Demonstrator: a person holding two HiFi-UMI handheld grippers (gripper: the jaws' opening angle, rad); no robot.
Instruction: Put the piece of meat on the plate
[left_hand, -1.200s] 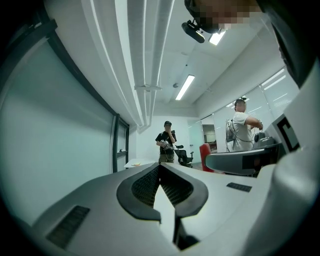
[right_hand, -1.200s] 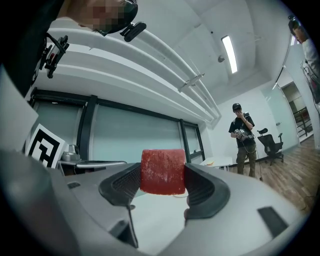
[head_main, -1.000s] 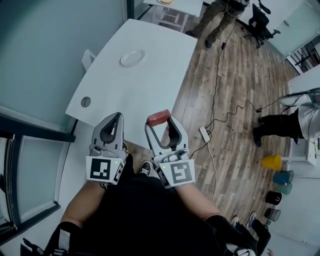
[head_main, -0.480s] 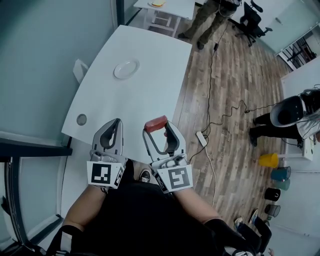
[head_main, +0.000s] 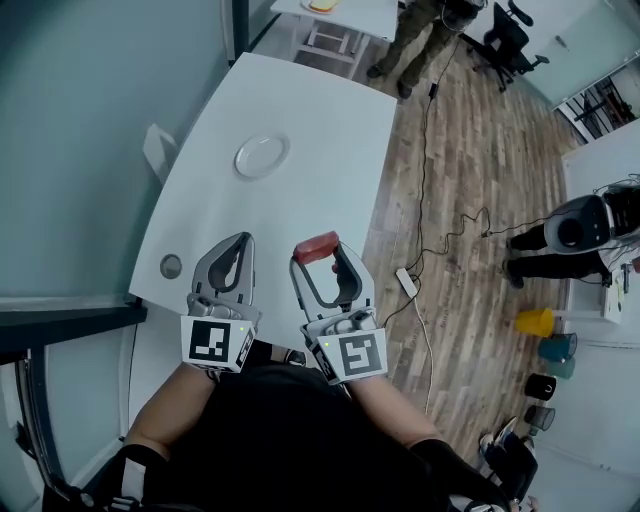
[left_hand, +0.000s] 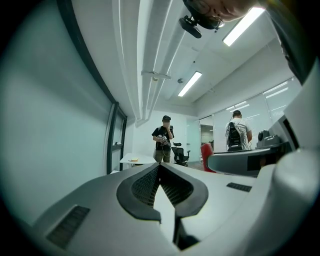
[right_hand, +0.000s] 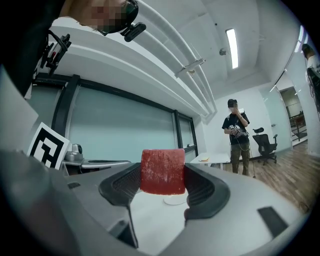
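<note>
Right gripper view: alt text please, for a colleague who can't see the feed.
The right gripper holds a red piece of meat clamped between its two jaws, above a white table. A small white plate sits on the table beyond the meat, and a person stands in the background.

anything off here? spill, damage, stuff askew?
Nothing stands out. The piece of meat is clamped squarely in the right gripper, the plate sits flat and empty on the white table, and the left gripper is shut on nothing. Only loose end: a cable and power strip lying on the floor.
</note>
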